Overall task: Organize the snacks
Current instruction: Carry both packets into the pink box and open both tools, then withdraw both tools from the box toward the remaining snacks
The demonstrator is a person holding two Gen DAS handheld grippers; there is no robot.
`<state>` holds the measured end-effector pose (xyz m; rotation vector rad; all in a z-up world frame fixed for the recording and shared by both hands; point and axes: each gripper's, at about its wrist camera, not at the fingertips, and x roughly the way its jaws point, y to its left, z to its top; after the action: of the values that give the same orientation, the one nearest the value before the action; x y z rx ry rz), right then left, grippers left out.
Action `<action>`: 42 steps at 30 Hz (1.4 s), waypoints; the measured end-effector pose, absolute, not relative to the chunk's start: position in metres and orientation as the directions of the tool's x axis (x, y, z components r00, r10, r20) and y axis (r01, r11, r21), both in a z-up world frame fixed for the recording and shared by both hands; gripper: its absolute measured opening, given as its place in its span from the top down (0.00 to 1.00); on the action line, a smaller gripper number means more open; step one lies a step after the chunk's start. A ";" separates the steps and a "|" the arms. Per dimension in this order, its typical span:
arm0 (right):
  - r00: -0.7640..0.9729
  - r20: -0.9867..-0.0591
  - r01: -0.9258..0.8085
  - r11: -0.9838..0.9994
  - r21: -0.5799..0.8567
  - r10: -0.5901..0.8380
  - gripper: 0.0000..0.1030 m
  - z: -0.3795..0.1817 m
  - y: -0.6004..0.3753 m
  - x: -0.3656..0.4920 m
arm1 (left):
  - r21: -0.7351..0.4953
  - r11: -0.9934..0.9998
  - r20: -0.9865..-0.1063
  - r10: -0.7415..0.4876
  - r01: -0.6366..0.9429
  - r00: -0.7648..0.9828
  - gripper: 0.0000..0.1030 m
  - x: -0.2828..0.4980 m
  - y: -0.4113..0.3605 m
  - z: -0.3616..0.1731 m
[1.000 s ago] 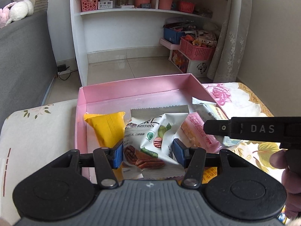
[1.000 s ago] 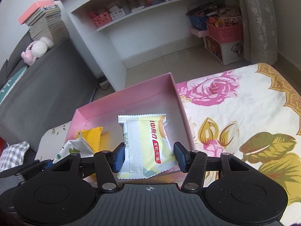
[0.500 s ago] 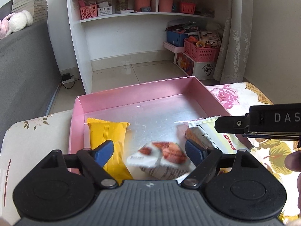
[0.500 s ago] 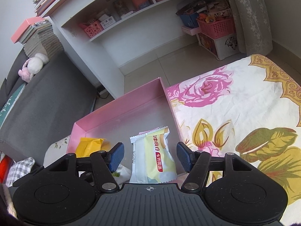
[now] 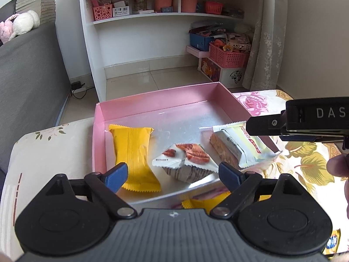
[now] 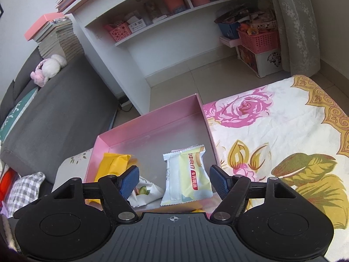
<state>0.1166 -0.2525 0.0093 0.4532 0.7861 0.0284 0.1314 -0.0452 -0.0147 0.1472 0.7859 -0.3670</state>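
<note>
A pink box [image 5: 157, 100] [image 6: 152, 122] sits on the flowered cloth. Inside lie a yellow packet [image 5: 133, 152] [image 6: 113, 166], a white nut-kernel packet [image 5: 185, 161] [image 6: 144, 191] and a pale yellow-white cake packet [image 5: 240, 146] [image 6: 187, 172] resting over a pink-wrapped snack [image 5: 220, 148]. My left gripper [image 5: 173, 175] hovers above the box's near side, its jaws opening, with the nut packet lying loose below between them. My right gripper [image 6: 174, 182] also has its jaws opening, the cake packet lying free between them, untouched. It shows at the right edge [image 5: 305, 122] of the left wrist view.
A white shelf unit [image 5: 165, 15] with pink baskets stands beyond the box. A grey sofa [image 5: 28, 69] is at the left, a stack of storage bins [image 5: 226, 59] and a curtain at the right. More snack wrappers [image 5: 205, 203] lie just before the box's near wall.
My left gripper opened and let the nut packet drop into the box, then drew back a little. My right gripper opened and released the cake packet, which now lies in the box.
</note>
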 end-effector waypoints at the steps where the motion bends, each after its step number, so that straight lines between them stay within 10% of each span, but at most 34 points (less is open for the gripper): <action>1: 0.710 -0.677 0.136 0.907 0.399 0.191 0.29 0.011 -0.252 0.114 | -0.007 0.926 -0.714 -0.268 0.377 0.647 0.13 0.129 -0.044 -0.014; 42: 0.661 -0.745 -0.020 0.995 0.099 0.088 0.09 -0.005 -0.248 0.010 | -0.055 0.945 -0.774 -0.244 0.322 0.585 0.05 0.044 0.056 -0.037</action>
<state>0.0098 -0.2480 -0.0050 0.0849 0.8461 0.0610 0.0439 0.0559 -0.0370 0.0945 0.8872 -0.3307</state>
